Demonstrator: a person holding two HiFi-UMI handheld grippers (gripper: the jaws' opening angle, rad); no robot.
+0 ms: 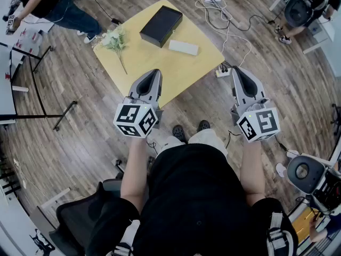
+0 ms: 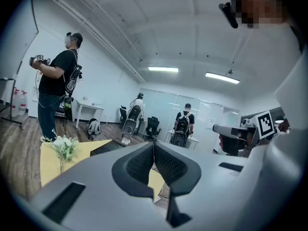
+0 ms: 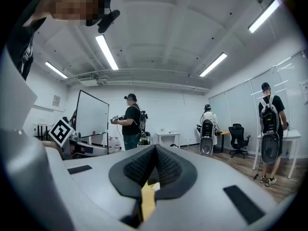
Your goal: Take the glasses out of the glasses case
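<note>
A black rectangular case (image 1: 161, 25) lies closed at the far side of the yellow table (image 1: 176, 73), with a flat white oblong box (image 1: 183, 47) just in front of it. No glasses show. My left gripper (image 1: 154, 72) hovers over the table's near corner, well short of both, its jaws shut and empty. My right gripper (image 1: 235, 70) is held beyond the table's right edge over the floor, also shut with nothing in it. In the left gripper view the pads (image 2: 166, 165) meet and the case (image 2: 103, 149) shows low behind them. The right gripper's pads (image 3: 166, 170) also meet.
A sprig of white flowers (image 1: 114, 40) lies on the table's left part. A power strip (image 1: 222, 71) and cables lie on the wooden floor by the right edge. Several people stand about the room, and office chairs (image 1: 301, 172) stand nearby.
</note>
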